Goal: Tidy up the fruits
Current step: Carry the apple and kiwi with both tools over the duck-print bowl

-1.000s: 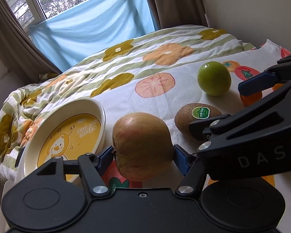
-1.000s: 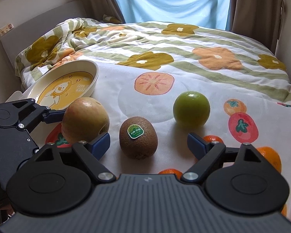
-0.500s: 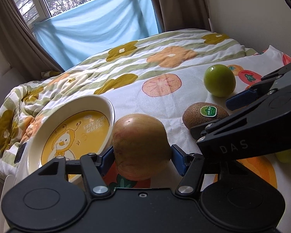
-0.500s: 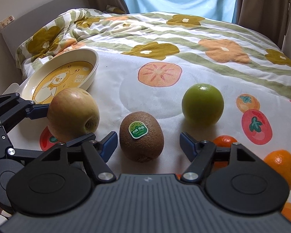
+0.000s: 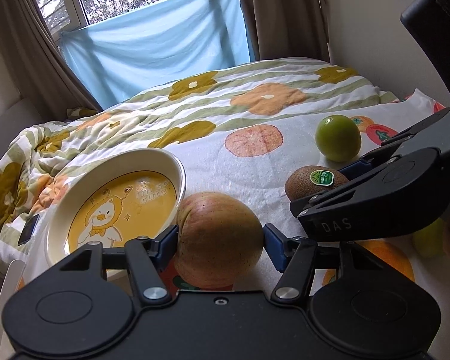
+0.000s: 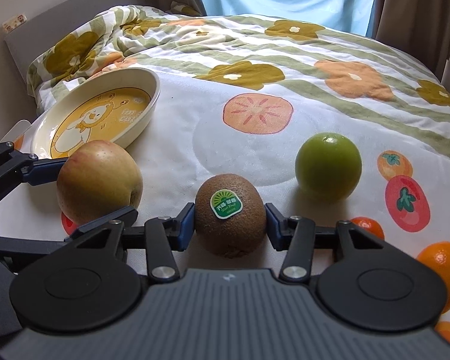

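While both grippers sat low on the bedspread (image 6: pixel 177 138):
left gripper (image 5: pixel 220 238): clamped on apple (image 5: pixel 219 238)
right gripper (image 6: pixel 229 220): pads touched kiwi (image 6: pixel 229 217), clamped
plate (image 5: pixel 177 165): beside apple

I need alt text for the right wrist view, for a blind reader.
The right hand-held gripper closes on a brown kiwi with a green sticker, on a fruit-print bedsheet. A green fruit sits right; left, the other gripper holds an apple near a duck-print dish.
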The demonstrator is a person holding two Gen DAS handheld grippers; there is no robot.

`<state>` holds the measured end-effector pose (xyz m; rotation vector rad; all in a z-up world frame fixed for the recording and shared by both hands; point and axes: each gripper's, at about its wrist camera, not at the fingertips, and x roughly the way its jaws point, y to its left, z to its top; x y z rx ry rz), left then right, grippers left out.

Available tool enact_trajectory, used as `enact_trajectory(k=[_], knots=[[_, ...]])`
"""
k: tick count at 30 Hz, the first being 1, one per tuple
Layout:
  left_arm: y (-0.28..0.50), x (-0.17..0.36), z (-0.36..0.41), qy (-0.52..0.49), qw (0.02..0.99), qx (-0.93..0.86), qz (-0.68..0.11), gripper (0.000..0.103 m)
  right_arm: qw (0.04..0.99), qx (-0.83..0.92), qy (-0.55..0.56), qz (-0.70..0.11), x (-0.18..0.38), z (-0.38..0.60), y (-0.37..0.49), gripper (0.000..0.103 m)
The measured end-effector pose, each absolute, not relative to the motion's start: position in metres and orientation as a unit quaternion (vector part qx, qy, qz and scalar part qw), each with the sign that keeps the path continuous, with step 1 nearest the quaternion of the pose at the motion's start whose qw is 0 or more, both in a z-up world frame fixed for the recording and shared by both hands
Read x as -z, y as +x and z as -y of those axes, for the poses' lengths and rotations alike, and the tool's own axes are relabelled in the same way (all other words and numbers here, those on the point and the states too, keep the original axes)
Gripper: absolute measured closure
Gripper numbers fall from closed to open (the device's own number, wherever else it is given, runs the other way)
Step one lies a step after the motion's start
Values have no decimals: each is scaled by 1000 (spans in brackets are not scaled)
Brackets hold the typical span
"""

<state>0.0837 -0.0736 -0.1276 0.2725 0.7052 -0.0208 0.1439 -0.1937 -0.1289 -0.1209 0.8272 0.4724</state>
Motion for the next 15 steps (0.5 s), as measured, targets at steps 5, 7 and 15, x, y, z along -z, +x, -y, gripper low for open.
enact_trajectory(k=[5, 7, 15], knots=[[79, 122, 72, 125, 933, 10, -337, 38, 890, -221, -55, -395, 123, 198, 139, 40], [76, 118, 72, 123, 935, 8, -333, 38, 892, -218, -53, -393, 119, 199, 137, 40], [62, 82, 62, 106, 945, -17, -309, 38, 900, -218, -44, -374, 85, 202, 127, 40]])
